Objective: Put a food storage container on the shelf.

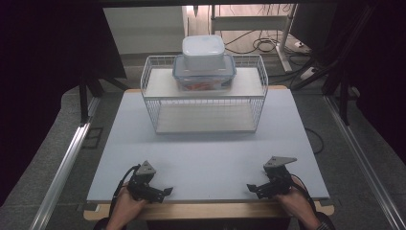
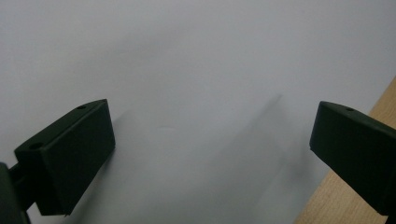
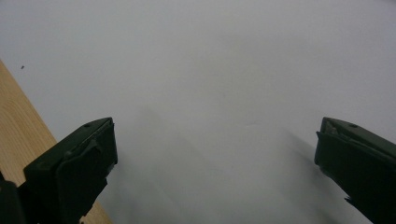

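Your left gripper [image 1: 165,191] and right gripper [image 1: 251,187] rest at the bench [image 1: 201,153] edge.
Both sets of jaws stand spread and empty, well apart from the stacked containers [image 1: 204,64] on the wire rack [image 1: 153,103].

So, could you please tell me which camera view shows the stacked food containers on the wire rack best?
The high view: the white container sits on the blue-rimmed clear container, both on the wire rack's upper shelf. The left gripper view and right gripper view look down at the bare white tabletop between open jaws, so neither helps with the containers.
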`<state>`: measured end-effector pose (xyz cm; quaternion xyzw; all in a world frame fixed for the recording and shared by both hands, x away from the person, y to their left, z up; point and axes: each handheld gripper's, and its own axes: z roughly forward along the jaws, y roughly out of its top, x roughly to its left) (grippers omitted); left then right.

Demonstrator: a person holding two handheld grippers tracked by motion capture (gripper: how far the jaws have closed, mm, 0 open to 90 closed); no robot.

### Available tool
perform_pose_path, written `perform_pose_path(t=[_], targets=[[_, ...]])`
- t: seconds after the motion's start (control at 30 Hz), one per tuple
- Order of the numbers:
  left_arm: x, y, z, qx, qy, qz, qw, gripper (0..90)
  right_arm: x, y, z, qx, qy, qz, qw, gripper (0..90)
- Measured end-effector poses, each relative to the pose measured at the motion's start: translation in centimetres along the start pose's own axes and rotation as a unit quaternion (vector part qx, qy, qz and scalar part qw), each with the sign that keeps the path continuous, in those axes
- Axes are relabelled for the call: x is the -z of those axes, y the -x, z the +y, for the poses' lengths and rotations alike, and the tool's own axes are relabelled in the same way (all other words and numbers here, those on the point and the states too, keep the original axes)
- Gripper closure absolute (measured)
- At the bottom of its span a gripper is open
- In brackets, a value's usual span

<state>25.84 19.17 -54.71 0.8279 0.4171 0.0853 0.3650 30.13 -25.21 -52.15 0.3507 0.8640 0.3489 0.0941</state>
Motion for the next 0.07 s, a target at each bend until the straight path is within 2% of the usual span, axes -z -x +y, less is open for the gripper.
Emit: perform_pose_path(t=[0.07], targets=[[-0.02, -0.03, 0.03, 0.002, 0.001, -0.001, 1.0, 0.0, -0.09, -0.01, -0.02, 0.001, -0.003, -0.001, 1.0, 0.0]])
